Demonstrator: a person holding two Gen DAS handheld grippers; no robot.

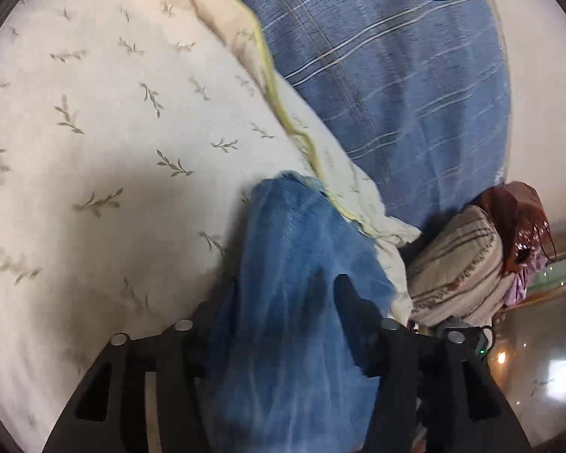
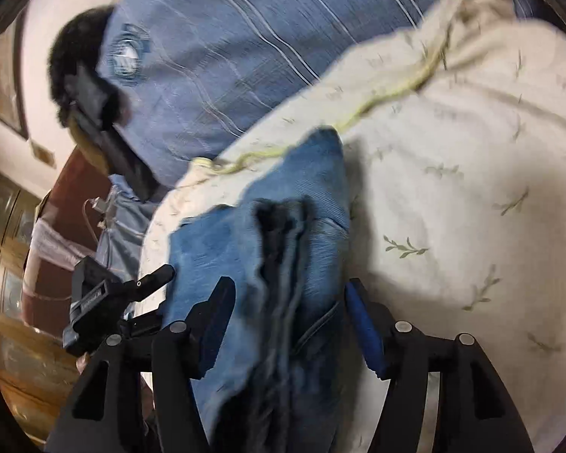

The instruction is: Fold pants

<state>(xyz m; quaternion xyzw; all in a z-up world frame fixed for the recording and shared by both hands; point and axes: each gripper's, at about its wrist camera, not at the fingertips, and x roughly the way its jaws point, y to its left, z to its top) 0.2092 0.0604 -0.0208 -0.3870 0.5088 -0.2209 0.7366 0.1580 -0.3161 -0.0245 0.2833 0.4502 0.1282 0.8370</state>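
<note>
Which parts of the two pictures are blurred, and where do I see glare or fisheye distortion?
Left wrist view: the jeans near the left gripper are smeared, the leaf-print sheet bulges, and glare spots shine on the floor. Right wrist view: the jeans in the right gripper and the blue striped cloth are motion-blurred.
</note>
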